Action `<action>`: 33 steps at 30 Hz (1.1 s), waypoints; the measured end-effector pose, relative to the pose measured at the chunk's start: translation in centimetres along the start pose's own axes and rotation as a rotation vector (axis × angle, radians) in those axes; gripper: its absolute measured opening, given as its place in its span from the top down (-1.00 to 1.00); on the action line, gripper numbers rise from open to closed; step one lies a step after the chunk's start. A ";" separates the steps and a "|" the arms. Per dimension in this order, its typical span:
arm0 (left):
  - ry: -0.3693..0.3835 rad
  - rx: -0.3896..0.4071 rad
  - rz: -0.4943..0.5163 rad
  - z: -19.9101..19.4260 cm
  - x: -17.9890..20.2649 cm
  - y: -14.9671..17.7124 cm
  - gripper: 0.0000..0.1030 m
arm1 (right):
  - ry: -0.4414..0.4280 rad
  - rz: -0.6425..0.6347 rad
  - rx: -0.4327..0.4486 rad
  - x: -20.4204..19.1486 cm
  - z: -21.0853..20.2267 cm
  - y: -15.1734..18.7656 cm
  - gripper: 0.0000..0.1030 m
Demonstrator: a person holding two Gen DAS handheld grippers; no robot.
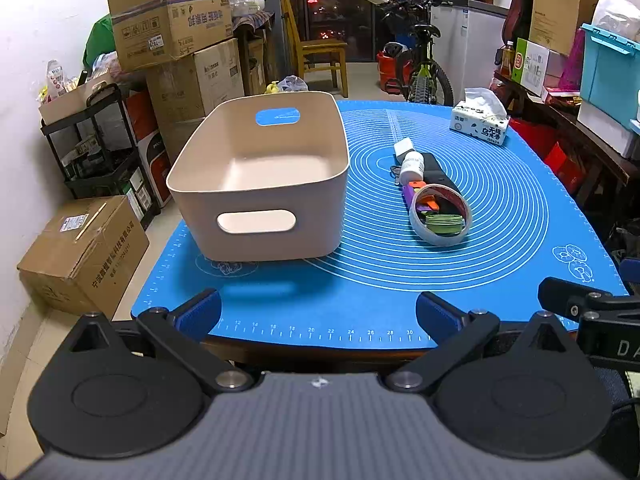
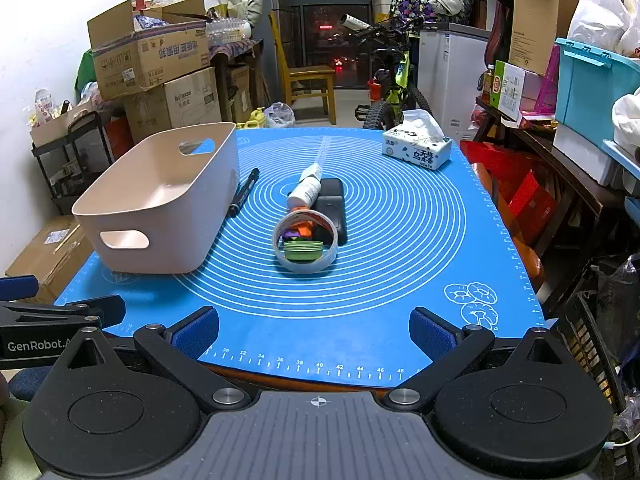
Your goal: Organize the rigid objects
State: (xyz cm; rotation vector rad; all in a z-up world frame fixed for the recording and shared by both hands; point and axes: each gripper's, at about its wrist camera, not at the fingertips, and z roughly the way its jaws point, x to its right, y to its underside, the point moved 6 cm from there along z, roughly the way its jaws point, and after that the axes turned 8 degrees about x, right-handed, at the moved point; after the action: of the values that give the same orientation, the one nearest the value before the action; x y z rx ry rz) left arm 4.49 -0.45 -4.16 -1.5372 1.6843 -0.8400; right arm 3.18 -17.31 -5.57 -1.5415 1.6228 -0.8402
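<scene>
- At the near edge of the bench, the left gripper (image 1: 318, 314) and the right gripper (image 2: 314, 330) both hang with fingers spread wide apart and nothing between them; neither is near an object.
- On the blue mat (image 2: 400, 300), a beige bin (image 2: 160, 208) stands upright at the left, and it looks empty.
- Near the mat's centre lies a tight cluster: a tape roll (image 2: 306, 244) flat on its side, ringing a green lid-like disc (image 2: 303, 249) and small orange and purple pieces whose identity cannot be told.
- Just behind the roll, a white bottle (image 2: 305, 192) lies tilted against a black case (image 2: 331, 208); the two touch.
- A black marker (image 2: 243, 192) lies just beside the bin's right wall, apart from the cluster.
- A tissue pack (image 2: 416, 152) sits at the far right, well apart from the rest.
- Judgement: no item has yet been stowed; the step in hand is the first pick.
- Recommended: take an outlying piece first, the marker or the bottle, across its narrow width.
- Risk: reaching into the cluster may drag the roll and scatter the pieces inside it.
- Release low inside the bin.
</scene>
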 end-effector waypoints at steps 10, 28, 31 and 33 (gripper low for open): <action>0.001 -0.001 0.001 0.0 0.0 0.0 -0.99 | 0.000 0.001 -0.001 0.0 -0.1 -0.1 -0.95; 0.003 -0.004 0.004 0.1 0.1 0.2 -0.99 | -0.001 0.005 -0.008 -0.2 -0.5 -0.6 -0.95; -0.009 0.002 0.008 0.0 0.0 0.3 -0.99 | 0.001 0.012 -0.008 -0.1 -0.6 -0.8 -0.95; -0.016 -0.002 0.003 0.0 -0.3 0.1 -0.99 | 0.004 0.021 -0.007 0.1 -0.7 -1.0 -0.95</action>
State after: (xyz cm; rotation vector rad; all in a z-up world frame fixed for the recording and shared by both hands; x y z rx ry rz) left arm 4.42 -0.19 -4.21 -1.5383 1.6764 -0.8225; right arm 3.12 -17.52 -4.38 -1.5261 1.6430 -0.8280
